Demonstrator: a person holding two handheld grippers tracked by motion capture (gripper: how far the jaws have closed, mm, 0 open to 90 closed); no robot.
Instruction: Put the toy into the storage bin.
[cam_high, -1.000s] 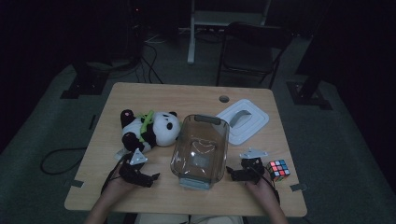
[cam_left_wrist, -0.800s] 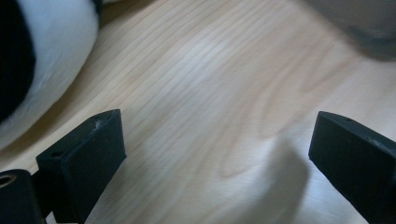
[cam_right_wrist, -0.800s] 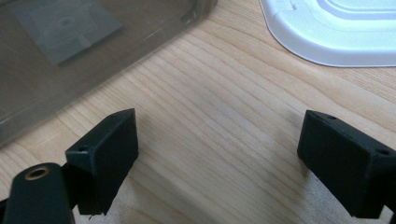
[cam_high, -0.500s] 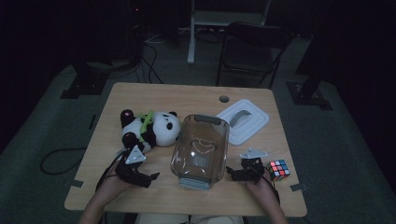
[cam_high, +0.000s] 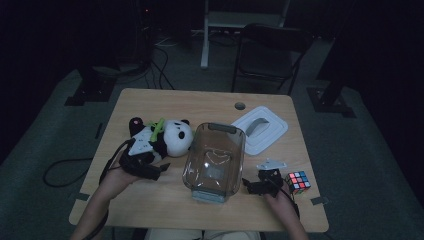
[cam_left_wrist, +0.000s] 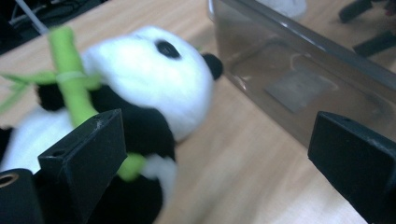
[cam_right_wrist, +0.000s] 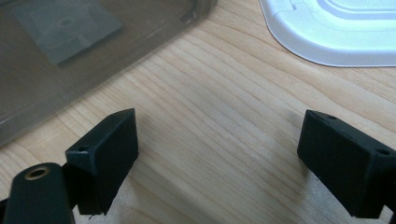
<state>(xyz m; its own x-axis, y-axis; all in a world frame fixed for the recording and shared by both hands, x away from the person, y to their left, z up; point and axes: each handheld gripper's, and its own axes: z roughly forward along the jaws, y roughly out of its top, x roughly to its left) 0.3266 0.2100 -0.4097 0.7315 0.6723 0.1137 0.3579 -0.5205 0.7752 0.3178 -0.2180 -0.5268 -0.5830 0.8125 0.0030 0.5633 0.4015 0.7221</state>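
The left gripper (cam_high: 145, 162) sits just beside the plush panda (cam_high: 160, 139), jaws spread wide with one jaw already against its body and nothing clamped yet, so the pick-up looks barely begun. The panda lies on its side on the tabletop (cam_high: 160, 102), just left of the clear plastic bin (cam_high: 214, 159), which is bare inside. The right gripper (cam_high: 260, 184) rests near the bin's right side, jaws apart over bare wood. Counted: one panda, one bin, one white lid (cam_high: 260, 129), one puzzle cube (cam_high: 298, 181), two grippers
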